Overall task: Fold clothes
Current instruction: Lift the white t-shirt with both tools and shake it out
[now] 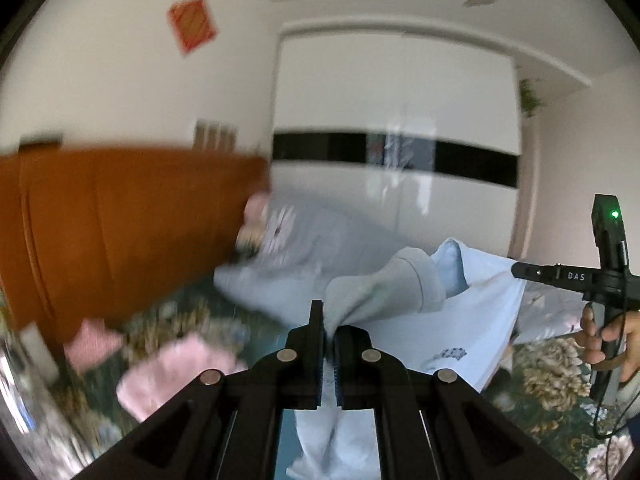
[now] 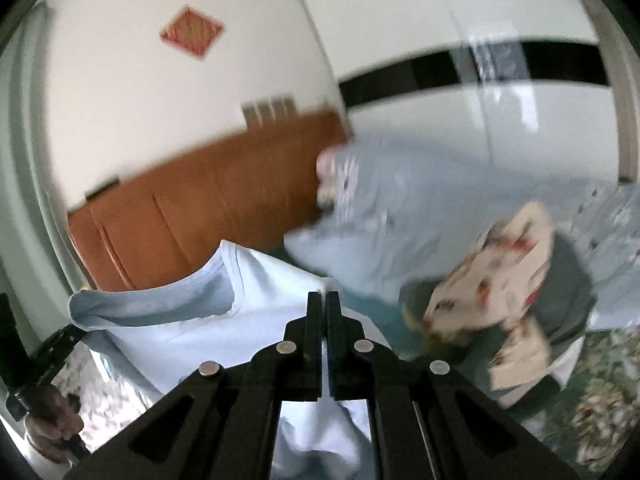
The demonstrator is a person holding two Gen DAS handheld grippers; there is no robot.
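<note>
A light blue T-shirt (image 1: 472,316) hangs stretched in the air between my two grippers, above the bed. My left gripper (image 1: 329,320) is shut on one shoulder of it, with bunched cloth rising from the fingertips. My right gripper (image 2: 324,300) is shut on the other shoulder; the collar (image 2: 192,296) sags to its left. The right gripper also shows at the right of the left wrist view (image 1: 520,270), and the left gripper at the lower left of the right wrist view (image 2: 68,332). The shirt's lower part hangs out of sight.
The bed has a dark floral cover (image 1: 552,380). Pink clothes (image 1: 180,364) lie on it at left, a grey-blue quilt (image 1: 320,248) at the back, a patterned cream and grey garment (image 2: 508,280) at right. An orange wooden headboard (image 1: 120,224) and a white wardrobe (image 1: 400,100) stand behind.
</note>
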